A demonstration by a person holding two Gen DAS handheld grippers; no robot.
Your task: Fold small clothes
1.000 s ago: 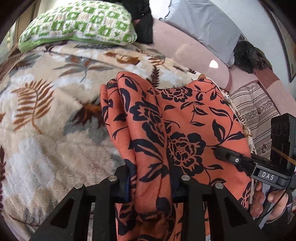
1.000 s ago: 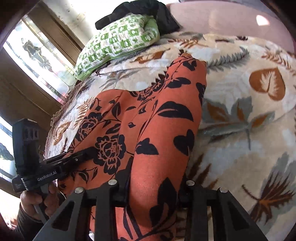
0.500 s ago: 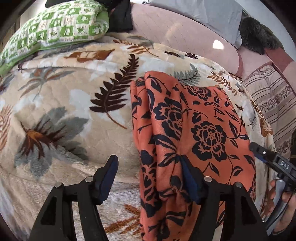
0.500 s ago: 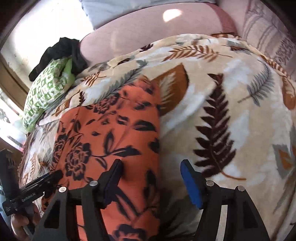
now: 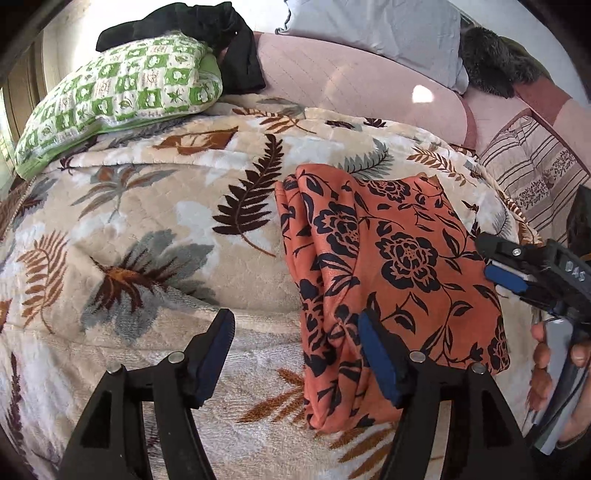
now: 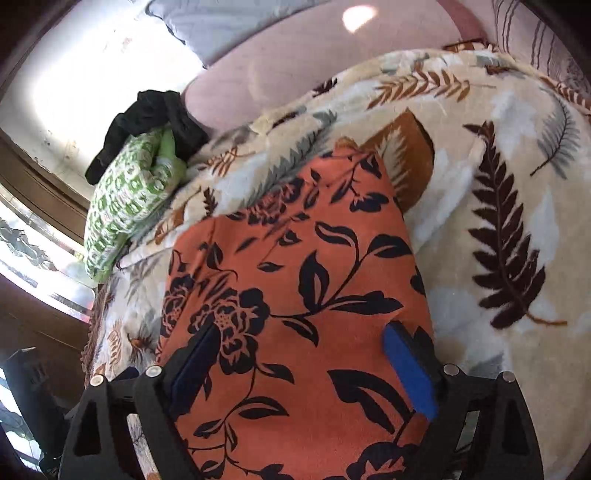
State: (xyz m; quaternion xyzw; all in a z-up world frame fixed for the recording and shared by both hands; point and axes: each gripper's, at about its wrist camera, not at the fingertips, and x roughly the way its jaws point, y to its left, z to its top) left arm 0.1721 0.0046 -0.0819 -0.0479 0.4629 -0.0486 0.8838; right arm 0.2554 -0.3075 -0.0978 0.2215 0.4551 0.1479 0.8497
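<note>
Beside left gripper (image 5: 295, 354), orange cloth (image 5: 391, 280)

Light: bright daylight | source: window (image 6: 33, 236), blown out | glare: spot on pink headboard (image 5: 423, 94) | shadows: soft | blur: slight, right view | edges: fisheye bending, dark vignette.

Leaf-print blanket (image 5: 147, 229) covering the bed; green checked pillow (image 5: 122, 96) at its far edge, black garment (image 5: 221, 40) on top; grey pillow (image 5: 376, 33) against pink headboard (image 5: 332, 77).
</note>
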